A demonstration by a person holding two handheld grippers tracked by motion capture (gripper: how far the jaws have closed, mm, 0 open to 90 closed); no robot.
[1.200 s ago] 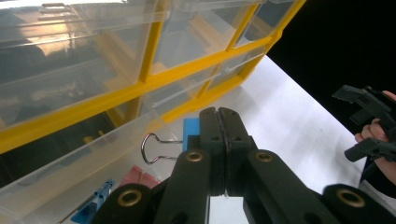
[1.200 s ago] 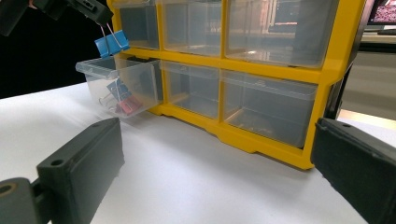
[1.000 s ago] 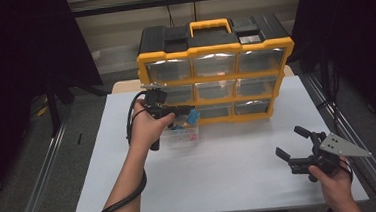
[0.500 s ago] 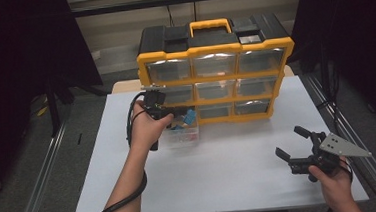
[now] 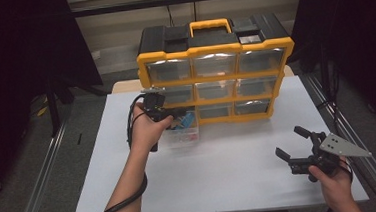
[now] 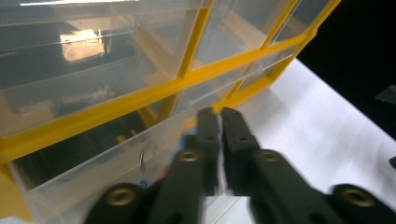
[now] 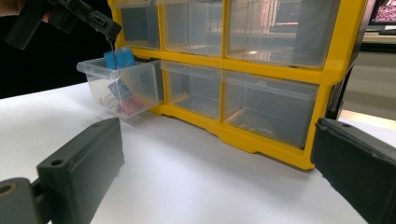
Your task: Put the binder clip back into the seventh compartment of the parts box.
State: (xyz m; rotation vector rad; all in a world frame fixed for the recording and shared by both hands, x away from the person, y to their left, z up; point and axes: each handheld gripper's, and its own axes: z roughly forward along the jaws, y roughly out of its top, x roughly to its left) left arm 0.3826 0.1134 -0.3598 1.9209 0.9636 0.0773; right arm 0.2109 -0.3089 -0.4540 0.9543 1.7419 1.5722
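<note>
Blue binder clip (image 7: 117,59) dangling by its wire handle from the left gripper (image 7: 109,35), right at the rim of the pulled-out clear drawer (image 7: 142,81), bottom-left of the yellow organizer (image 7: 280,70). Held by the thin wire, presumably, so as to drop straight in among the pink clips (image 7: 128,106) on the drawer floor. Jaws just easing apart, yet close together with the wire between them, pinching it as far as can be told. Little margin here: drawer walls close on each side, cabinet frame directly behind the tips, room only upward and back toward the person. Right gripper (image 5: 289,141) parked well apart near the front right corner of the table (image 5: 221,179), jaws wide and empty, out of the way. Broad bare white surface between the two hands, table edge just beyond the right hand.
</note>
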